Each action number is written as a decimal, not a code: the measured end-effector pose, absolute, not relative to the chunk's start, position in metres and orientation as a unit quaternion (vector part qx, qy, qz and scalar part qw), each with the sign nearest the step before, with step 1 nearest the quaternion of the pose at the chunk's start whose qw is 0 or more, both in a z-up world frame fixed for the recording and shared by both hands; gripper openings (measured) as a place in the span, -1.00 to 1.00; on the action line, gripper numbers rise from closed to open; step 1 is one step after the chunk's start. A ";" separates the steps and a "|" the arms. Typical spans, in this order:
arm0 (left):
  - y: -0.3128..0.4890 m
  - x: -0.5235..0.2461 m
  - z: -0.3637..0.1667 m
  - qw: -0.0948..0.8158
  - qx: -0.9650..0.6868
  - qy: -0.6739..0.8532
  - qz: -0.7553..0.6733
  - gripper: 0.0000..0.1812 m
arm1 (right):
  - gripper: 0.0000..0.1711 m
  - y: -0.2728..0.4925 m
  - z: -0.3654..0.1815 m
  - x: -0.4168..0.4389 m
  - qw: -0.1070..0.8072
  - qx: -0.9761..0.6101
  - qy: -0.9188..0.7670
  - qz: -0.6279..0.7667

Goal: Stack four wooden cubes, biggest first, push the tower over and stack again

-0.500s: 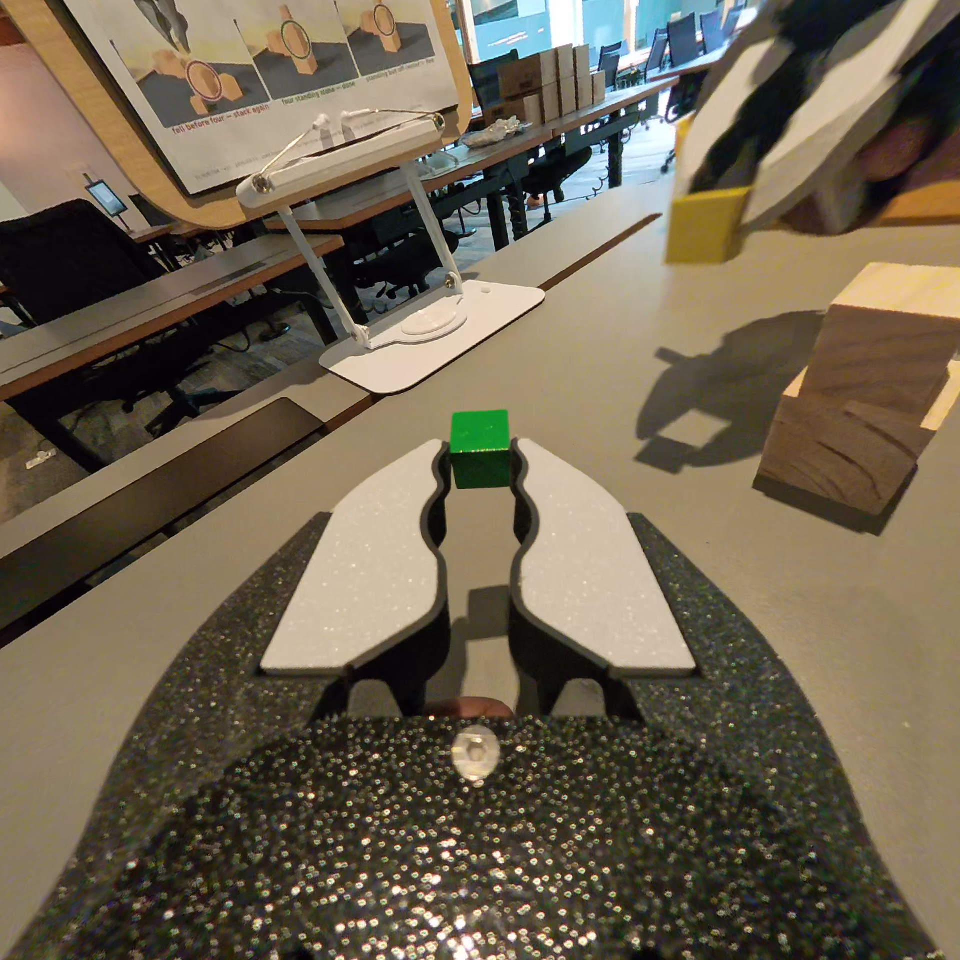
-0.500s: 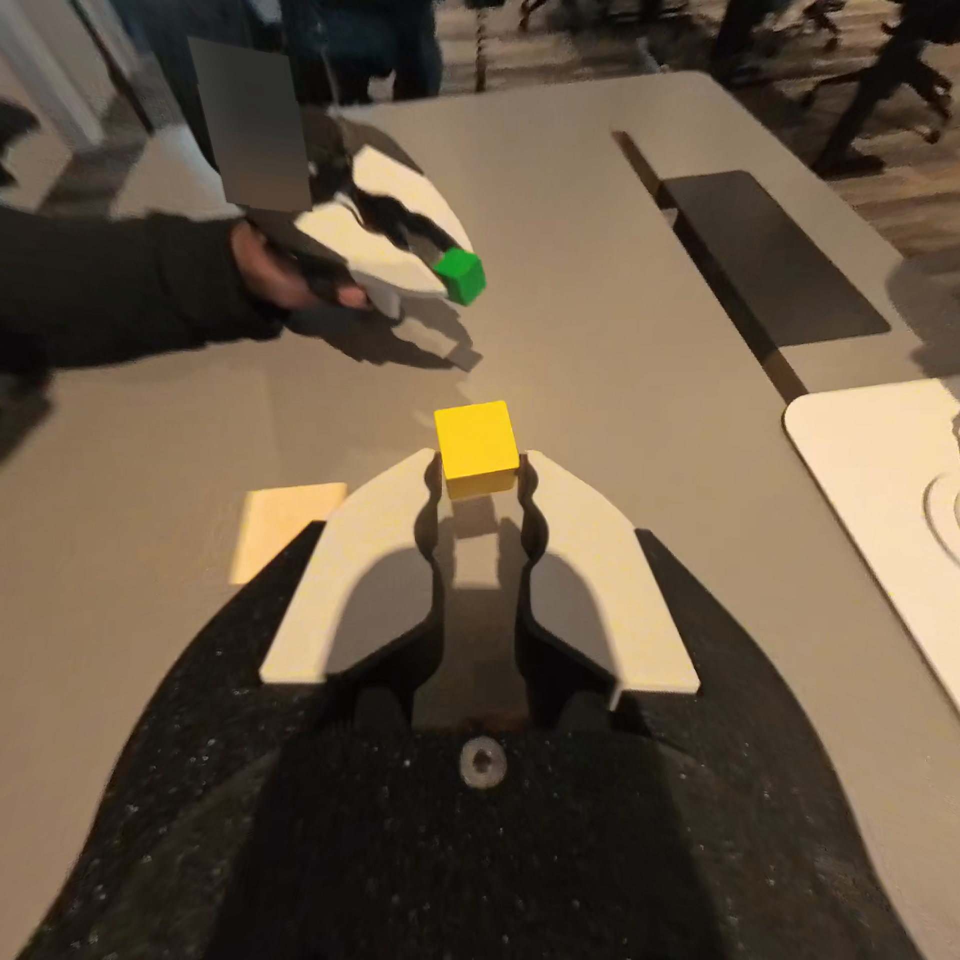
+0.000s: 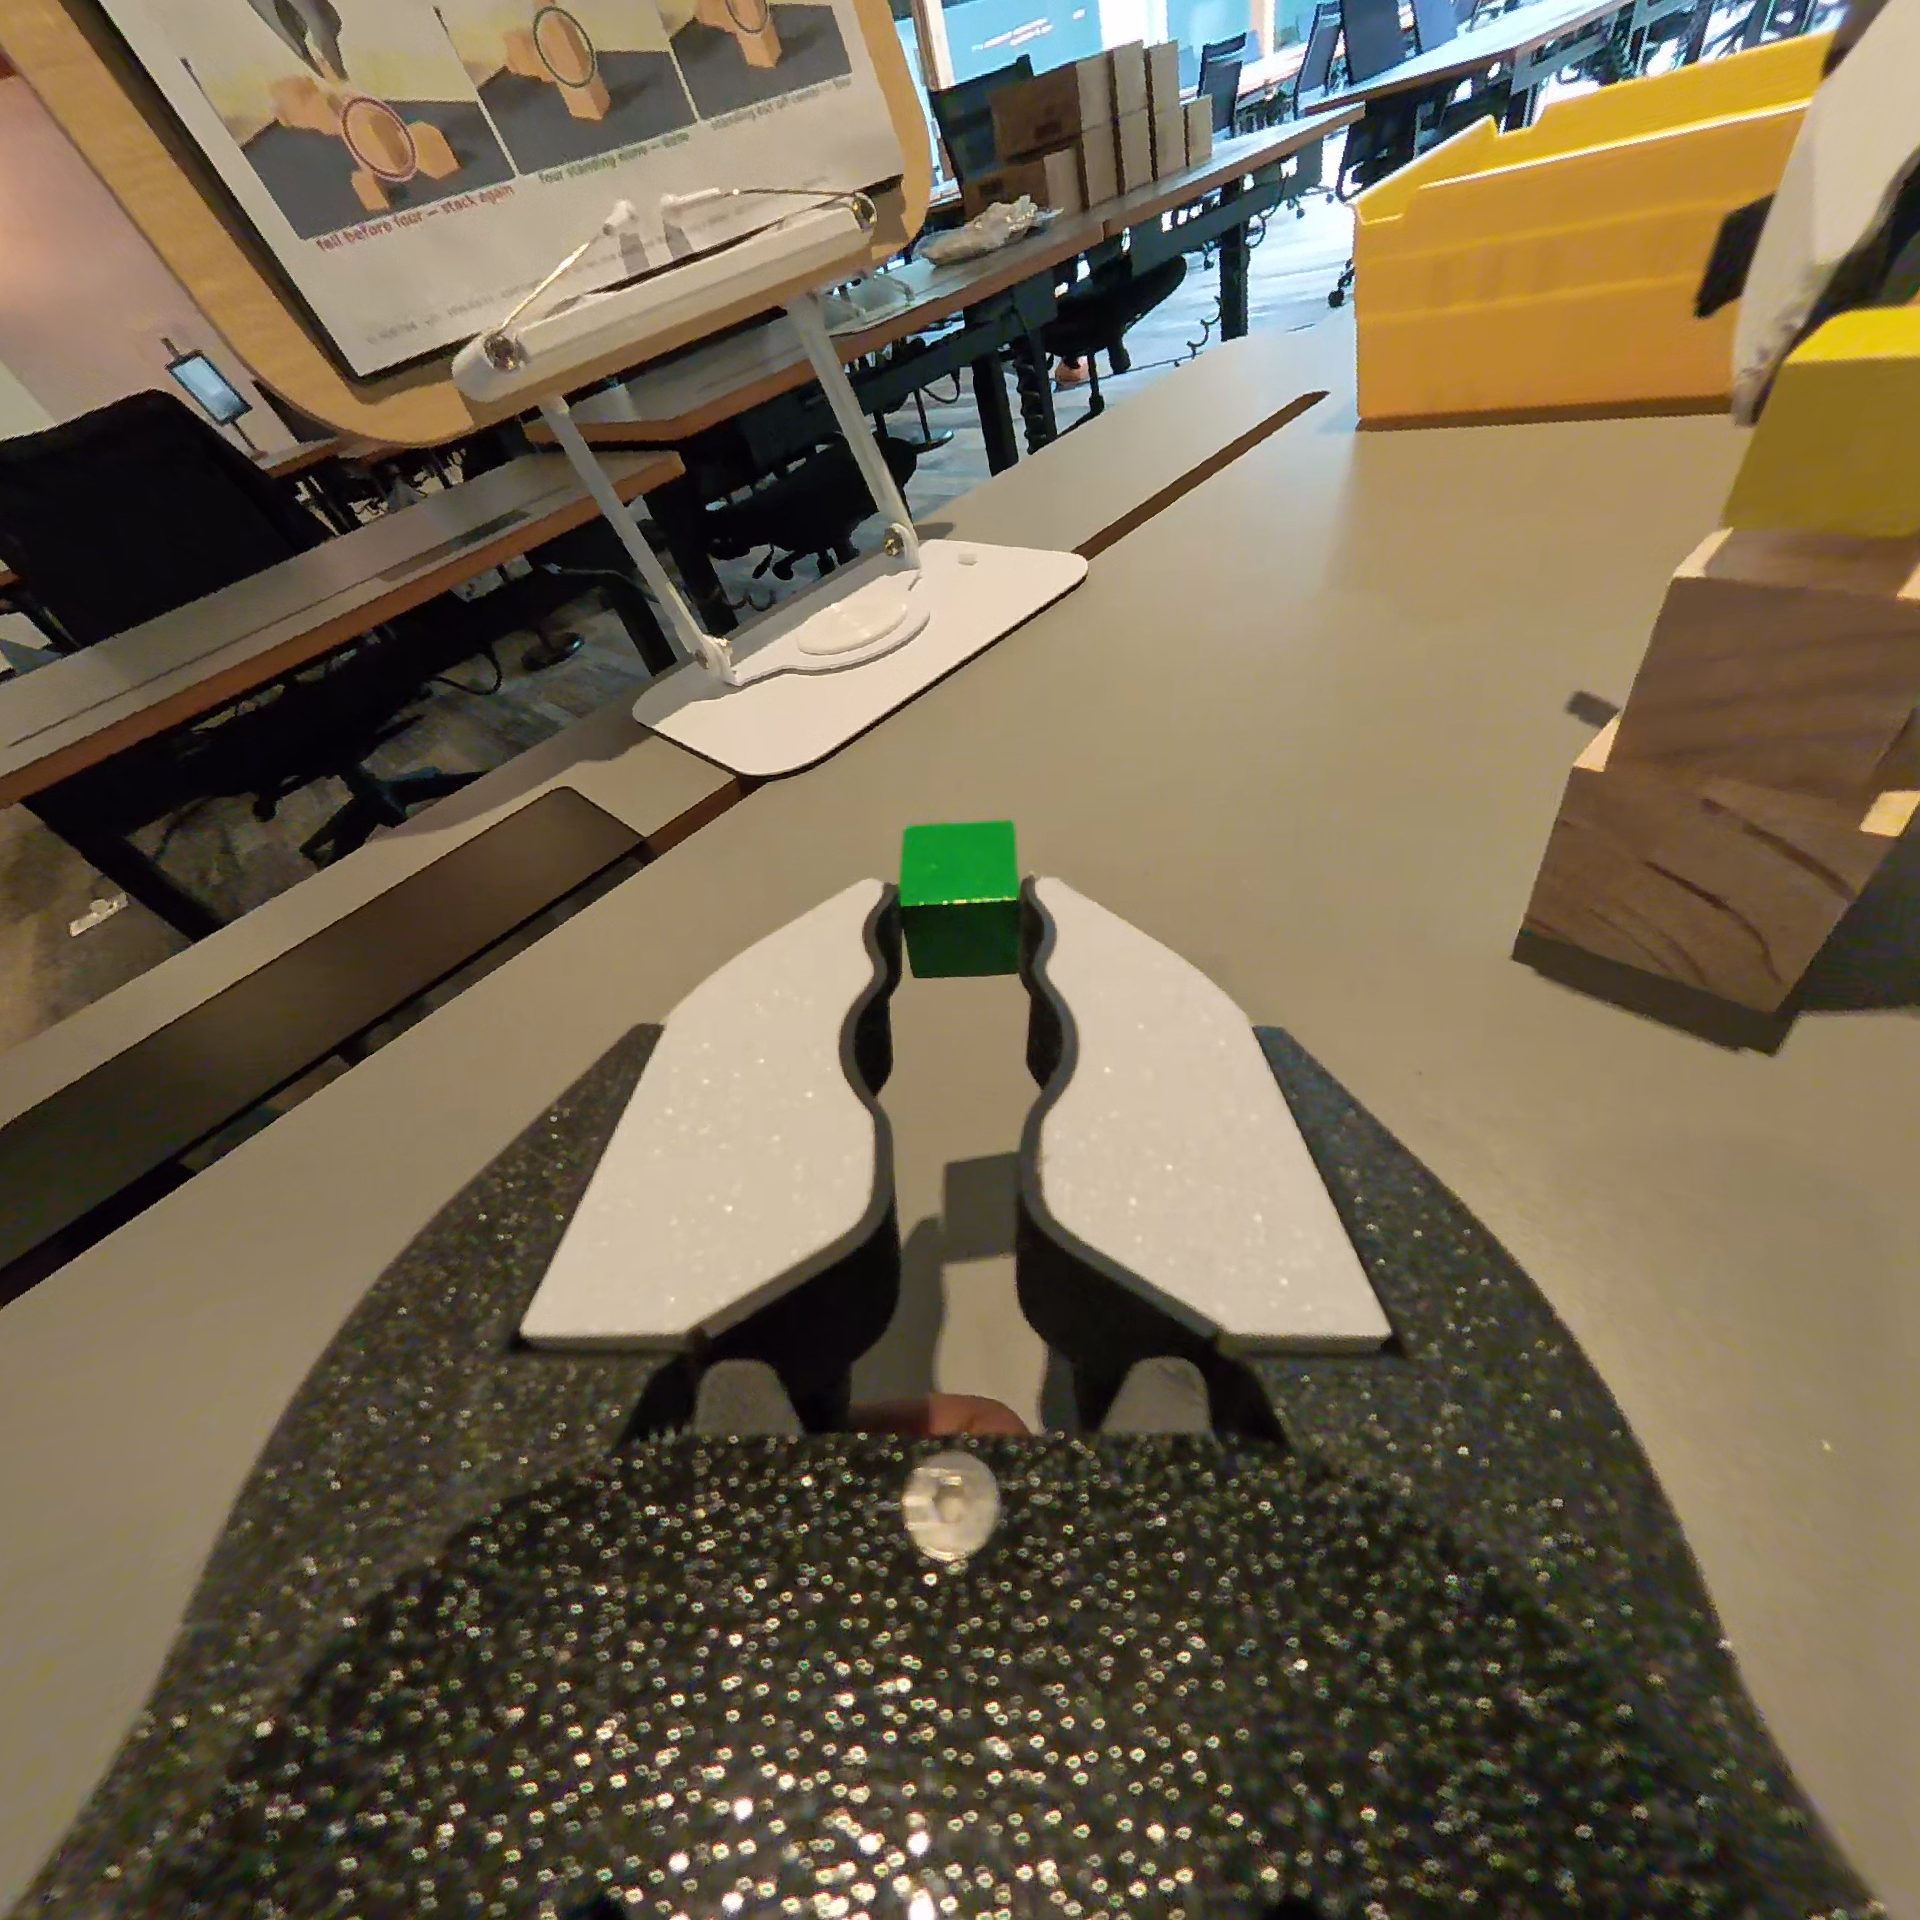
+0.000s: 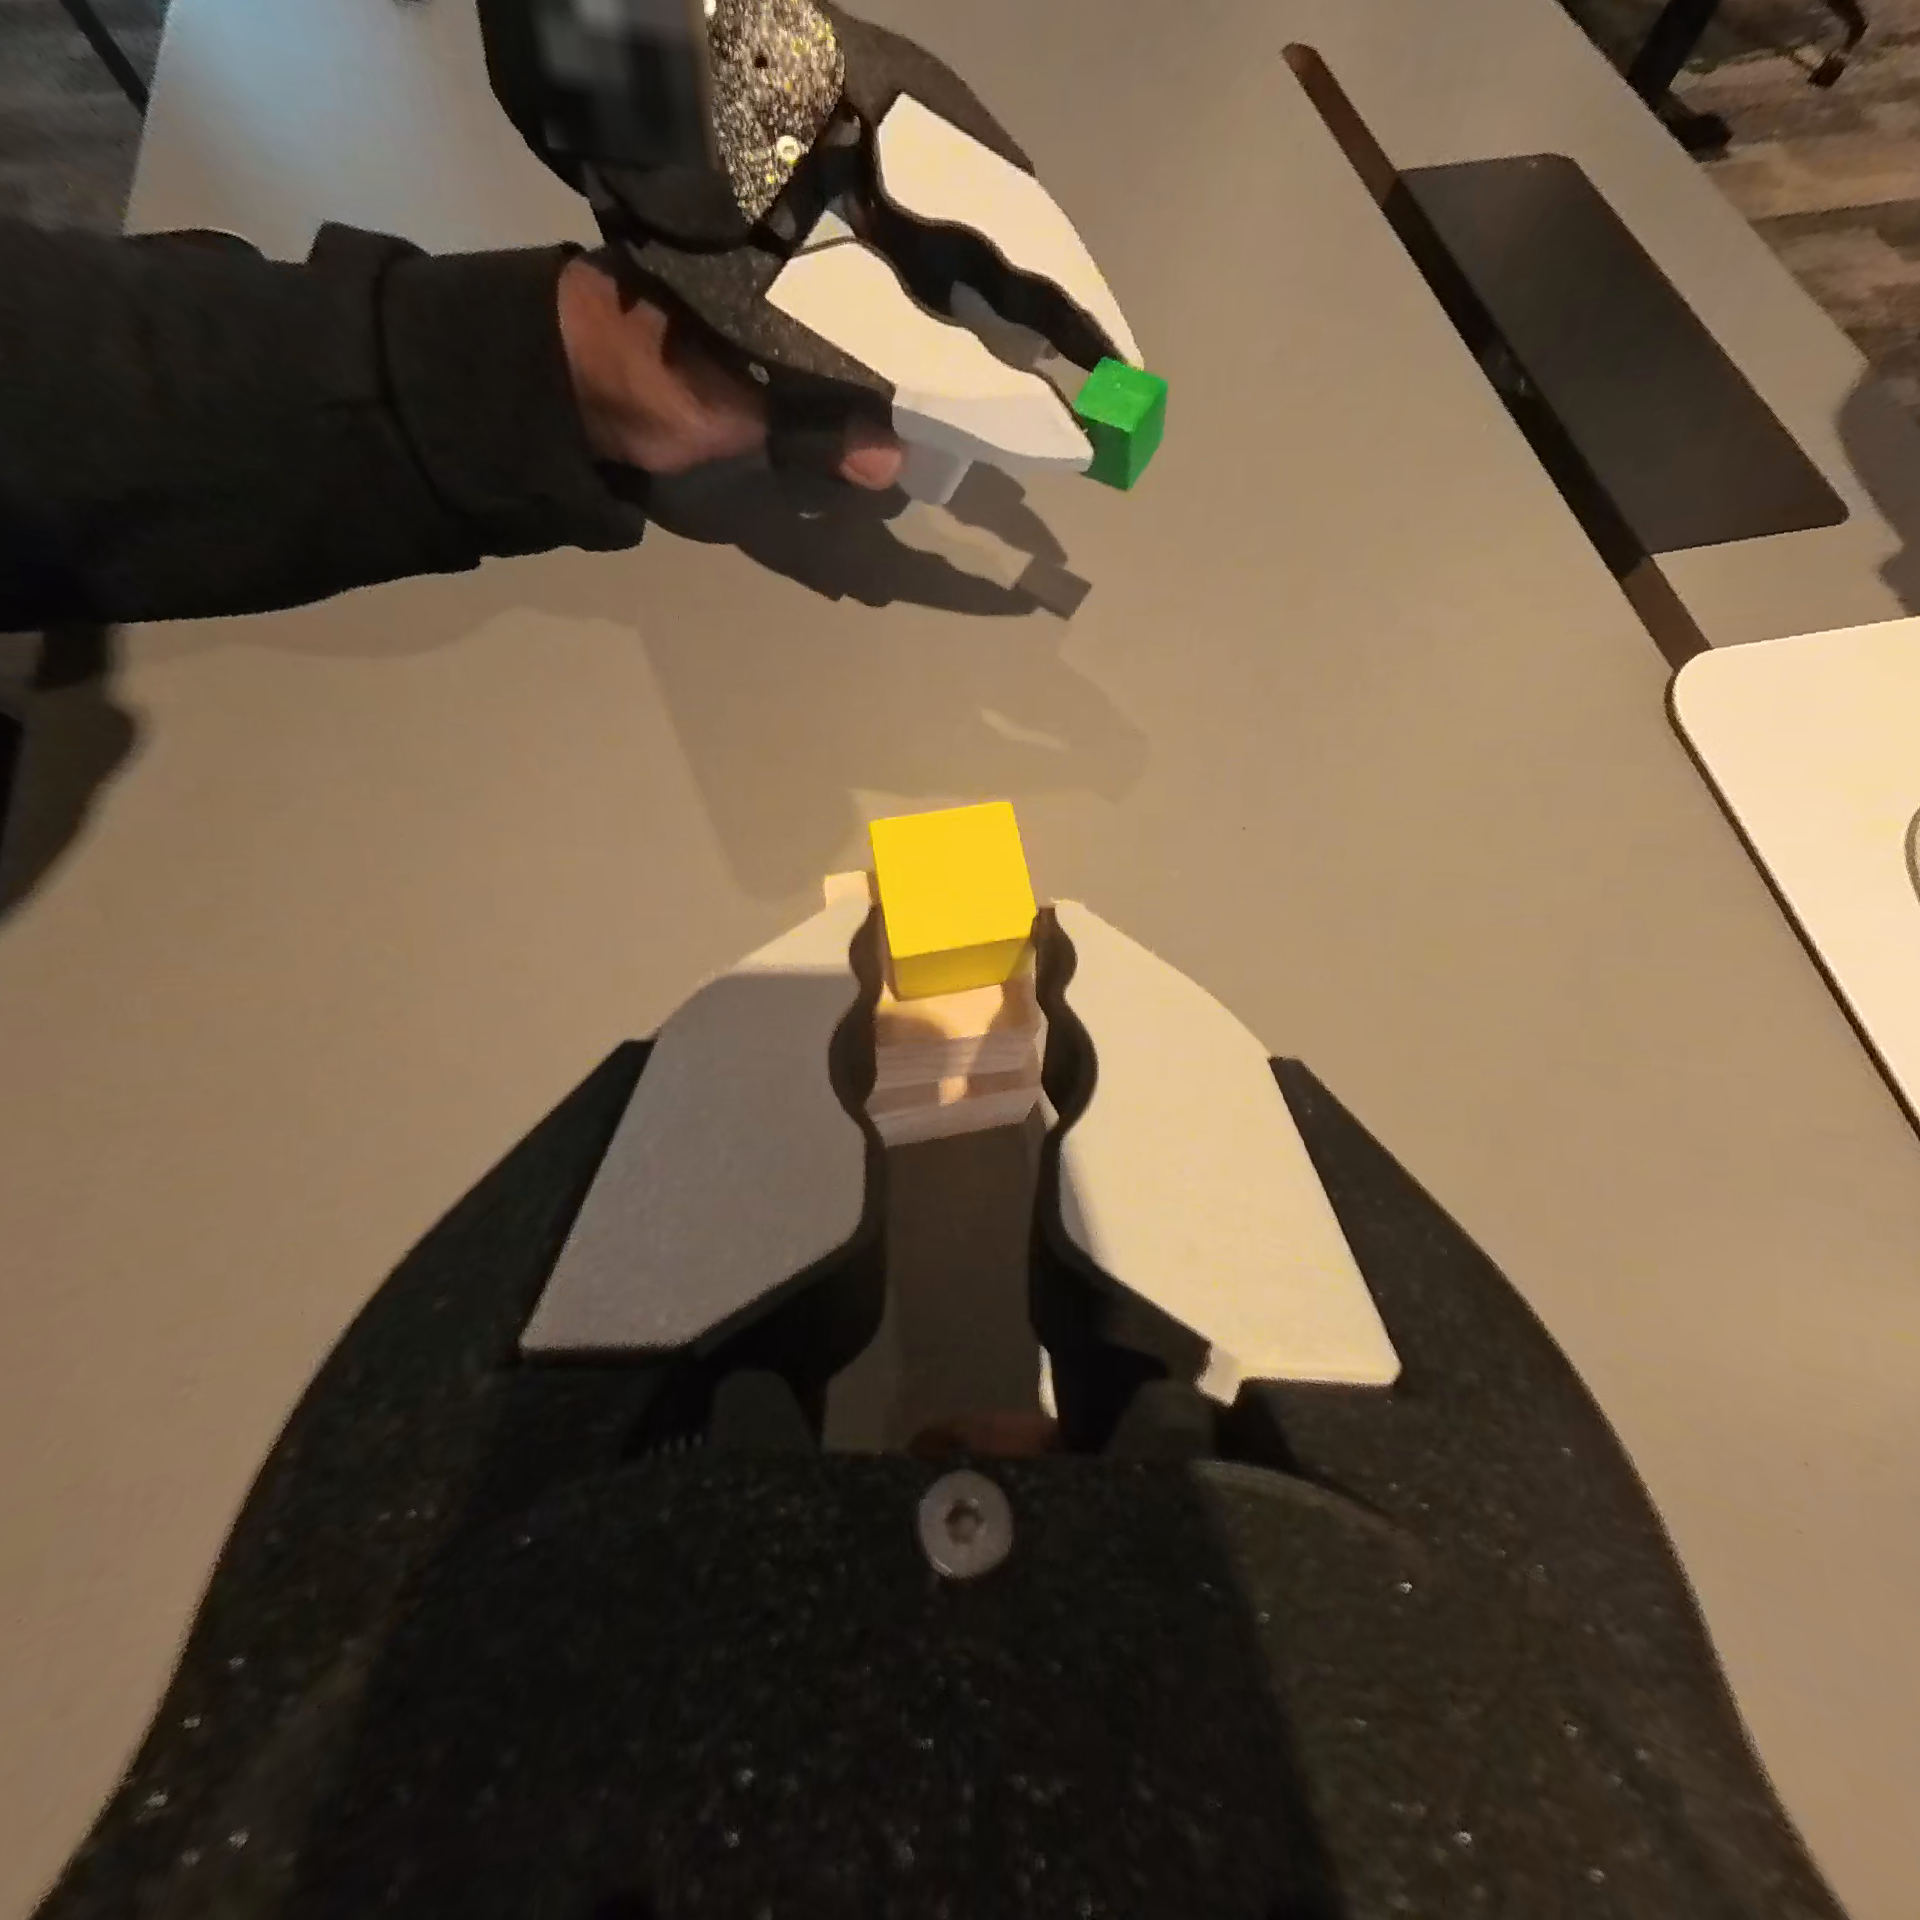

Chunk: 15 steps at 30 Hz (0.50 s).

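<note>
Yellow cube (image 4: 951, 899) pinched in right claw (image 4: 954, 935) tips | green cube (image 3: 958, 900) pinched in left claw (image 3: 958, 914)

The left gripper (image 3: 958, 914) pinches a green cube (image 3: 958, 902) above the table (image 3: 1299, 727). Right of it stand two stacked wooden cubes (image 3: 1725, 821), a yellow cube (image 3: 1829, 436) on top.

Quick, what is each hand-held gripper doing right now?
Left hand-held gripper: closed on the green cube, held above the table.
Right hand-held gripper: closed on the yellow cube, over the wooden stack.
</note>
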<state>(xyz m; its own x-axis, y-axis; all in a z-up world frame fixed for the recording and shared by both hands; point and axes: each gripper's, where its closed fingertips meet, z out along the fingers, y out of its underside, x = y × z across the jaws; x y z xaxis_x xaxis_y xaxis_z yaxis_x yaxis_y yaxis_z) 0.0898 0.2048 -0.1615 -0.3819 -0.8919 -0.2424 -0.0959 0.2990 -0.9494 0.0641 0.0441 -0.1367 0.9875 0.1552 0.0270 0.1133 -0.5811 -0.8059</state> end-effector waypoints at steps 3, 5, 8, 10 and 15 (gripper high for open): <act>0.205 0.090 -0.162 0.423 -0.360 0.686 -0.470 -0.77 | -0.67 0.043 -0.138 0.064 0.446 -0.892 -0.076 0.023; 0.204 0.090 -0.162 0.422 -0.359 0.687 -0.470 -0.77 | -0.67 0.042 -0.138 0.063 0.442 -0.894 -0.078 0.022; 0.204 0.090 -0.162 0.422 -0.359 0.687 -0.469 -0.77 | -0.68 0.041 -0.137 0.062 0.437 -0.895 -0.081 0.019; 0.204 0.090 -0.162 0.423 -0.359 0.687 -0.469 -0.77 | -0.68 0.042 -0.136 0.060 0.438 -0.895 -0.082 0.019; 0.204 0.090 -0.162 0.423 -0.359 0.687 -0.469 -0.77 | -0.68 0.043 -0.139 0.061 0.434 -0.898 -0.076 0.017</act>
<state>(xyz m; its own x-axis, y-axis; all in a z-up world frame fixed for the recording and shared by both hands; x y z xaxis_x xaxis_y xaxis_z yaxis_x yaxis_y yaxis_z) 0.0899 0.2042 -0.1621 -0.3844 -0.8899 -0.2456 -0.0965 0.3033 -0.9480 0.0613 0.0428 -0.1394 0.9880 0.1501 0.0357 0.1212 -0.6119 -0.7816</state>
